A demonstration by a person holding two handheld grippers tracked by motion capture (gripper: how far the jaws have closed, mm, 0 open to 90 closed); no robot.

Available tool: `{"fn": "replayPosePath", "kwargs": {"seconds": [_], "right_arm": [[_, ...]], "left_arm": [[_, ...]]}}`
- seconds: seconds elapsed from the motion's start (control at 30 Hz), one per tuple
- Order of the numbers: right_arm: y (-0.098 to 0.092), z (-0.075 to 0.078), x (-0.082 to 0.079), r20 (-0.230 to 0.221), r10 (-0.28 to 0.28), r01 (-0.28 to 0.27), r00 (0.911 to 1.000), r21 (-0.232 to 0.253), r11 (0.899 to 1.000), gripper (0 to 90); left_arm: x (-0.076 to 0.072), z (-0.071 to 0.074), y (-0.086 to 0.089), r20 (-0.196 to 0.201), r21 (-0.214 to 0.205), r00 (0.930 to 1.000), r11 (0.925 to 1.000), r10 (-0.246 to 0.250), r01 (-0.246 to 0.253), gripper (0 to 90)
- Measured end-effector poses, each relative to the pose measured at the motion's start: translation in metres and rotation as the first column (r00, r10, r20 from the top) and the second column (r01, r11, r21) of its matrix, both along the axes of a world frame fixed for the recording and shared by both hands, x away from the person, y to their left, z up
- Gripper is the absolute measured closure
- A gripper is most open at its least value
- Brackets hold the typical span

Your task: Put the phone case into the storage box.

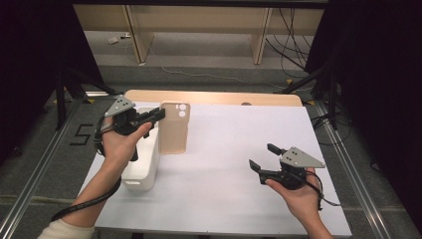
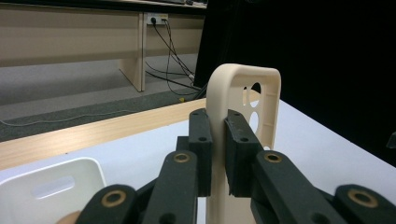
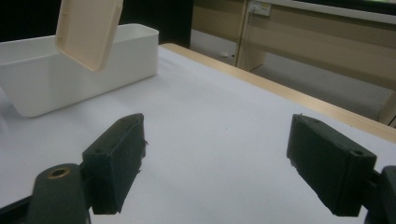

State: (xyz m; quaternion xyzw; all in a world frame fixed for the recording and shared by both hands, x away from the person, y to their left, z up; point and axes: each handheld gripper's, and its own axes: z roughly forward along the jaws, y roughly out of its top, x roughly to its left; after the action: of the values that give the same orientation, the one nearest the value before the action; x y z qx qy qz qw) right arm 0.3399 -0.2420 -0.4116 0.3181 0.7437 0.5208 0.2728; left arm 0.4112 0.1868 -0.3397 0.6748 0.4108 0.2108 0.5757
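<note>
A cream phone case (image 1: pixel 173 128) with camera cut-outs hangs upright above the table, just right of a white bin (image 1: pixel 142 167). My left gripper (image 1: pixel 158 115) is shut on the case's left edge near its top. In the left gripper view both black pads (image 2: pixel 201 140) clamp the thin side wall of the phone case (image 2: pixel 261 112). My right gripper (image 1: pixel 261 157) is open at the front right of the table, holding nothing. In the right gripper view its jaws stand wide apart over the white tabletop, with the phone case (image 3: pixel 88 32) and the bin (image 3: pixel 70 70) at upper left.
The white table top (image 1: pixel 229 164) has a wooden strip (image 1: pixel 214 97) along its far edge. Beyond it the floor holds cables and wooden desk legs (image 1: pixel 261 35). Dark curtains flank both sides.
</note>
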Motion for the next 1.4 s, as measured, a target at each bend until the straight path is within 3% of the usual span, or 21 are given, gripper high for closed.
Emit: {"fn": "replayPosePath", "kwargs": {"seconds": [0.13,0.17,0.77,0.8,0.97,1.4], "right_arm": [[0.000,-0.001,-0.001,-0.006,0.000,0.000,1.0000,0.003,1.000,20.6],[0.000,0.000,-0.002,-0.027,0.002,-0.002,0.9996,0.010,1.000,20.7],[0.000,0.000,-0.001,-0.021,-0.001,0.001,0.9998,0.009,1.000,20.7],[-0.001,0.000,0.000,-0.002,-0.003,0.003,1.0000,0.003,1.000,20.7],[-0.001,0.000,-0.002,-0.028,0.000,0.000,0.9996,0.001,1.000,20.7],[0.000,0.000,-0.002,-0.028,-0.001,0.001,0.9996,-0.001,1.000,20.7]], "left_arm": [[0.001,0.001,0.004,0.003,-0.001,0.9999,0.9999,0.010,-0.010,82.3],[0.001,0.002,0.005,0.003,-0.003,0.9999,0.9999,0.013,-0.013,82.3],[0.007,0.006,0.017,0.019,0.005,0.9988,0.9990,0.044,-0.044,82.3],[0.007,0.006,0.018,0.020,0.007,0.9988,0.9989,0.046,-0.046,82.3],[0.009,0.007,0.020,0.023,0.011,0.9984,0.9986,0.051,-0.052,82.3],[0.013,0.007,0.025,0.025,0.015,0.9975,0.9976,0.067,-0.067,82.3]]}}
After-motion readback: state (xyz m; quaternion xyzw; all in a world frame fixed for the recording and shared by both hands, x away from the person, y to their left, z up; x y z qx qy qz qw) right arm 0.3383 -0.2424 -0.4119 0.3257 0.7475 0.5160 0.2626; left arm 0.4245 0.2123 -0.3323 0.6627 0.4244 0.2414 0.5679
